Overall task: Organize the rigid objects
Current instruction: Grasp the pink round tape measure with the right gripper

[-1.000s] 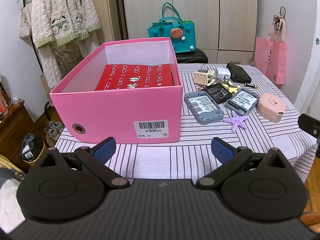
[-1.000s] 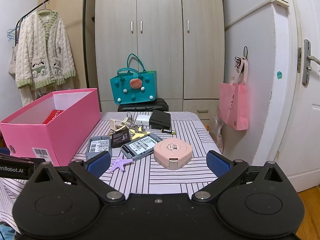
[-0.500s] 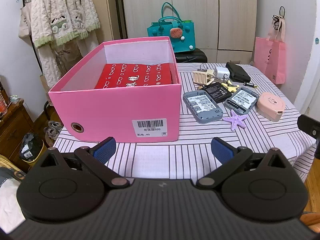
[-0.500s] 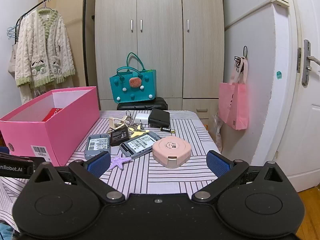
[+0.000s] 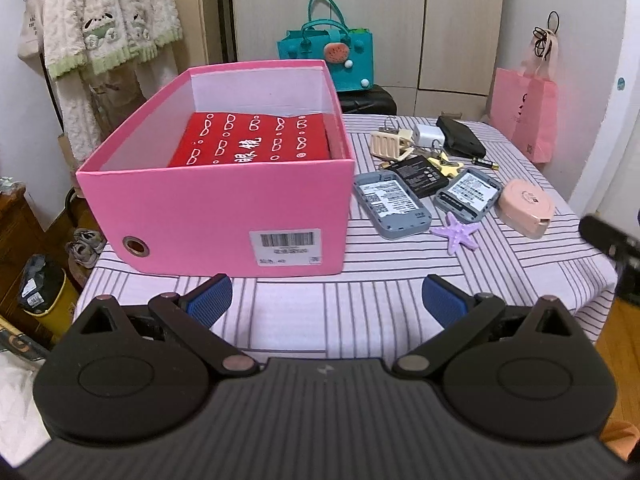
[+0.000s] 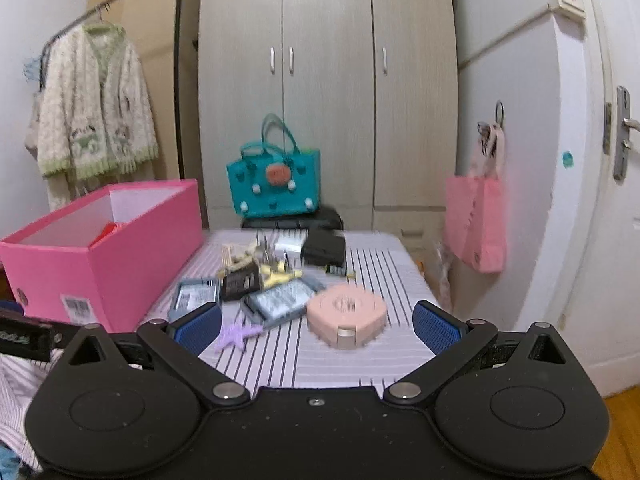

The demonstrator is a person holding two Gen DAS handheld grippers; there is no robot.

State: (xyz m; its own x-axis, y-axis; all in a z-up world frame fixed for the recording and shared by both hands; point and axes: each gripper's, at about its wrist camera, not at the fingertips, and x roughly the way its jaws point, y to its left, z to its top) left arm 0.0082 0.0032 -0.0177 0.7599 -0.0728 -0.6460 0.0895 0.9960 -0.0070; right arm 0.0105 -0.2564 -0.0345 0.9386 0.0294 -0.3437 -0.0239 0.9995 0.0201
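Observation:
A pink box (image 5: 224, 216) (image 6: 100, 268) stands on the striped table with a red packet (image 5: 256, 142) inside. To its right lie small rigid items: two grey devices (image 5: 392, 204) (image 5: 468, 194), a black battery (image 5: 418, 172), a purple starfish (image 5: 458, 232) (image 6: 236, 332), a pink round tape case (image 5: 526, 208) (image 6: 346, 316), a beige clip (image 5: 388, 146), a white charger (image 5: 428, 134) and a black wallet (image 5: 458, 140) (image 6: 324, 246). My left gripper (image 5: 326, 304) is open and empty, just before the box's front. My right gripper (image 6: 316, 330) is open and empty, just before the tape case.
A teal bag (image 5: 332, 54) sits on a black case behind the table. A pink paper bag (image 6: 478, 224) hangs on the right wall. Cardigans (image 5: 108, 20) hang at the left. The table's front edge (image 5: 360, 340) is near both grippers.
Both grippers have moved a little forward toward the table; the right wrist view is now blurred by motion. Both stay open and empty. Nothing on the table has moved.

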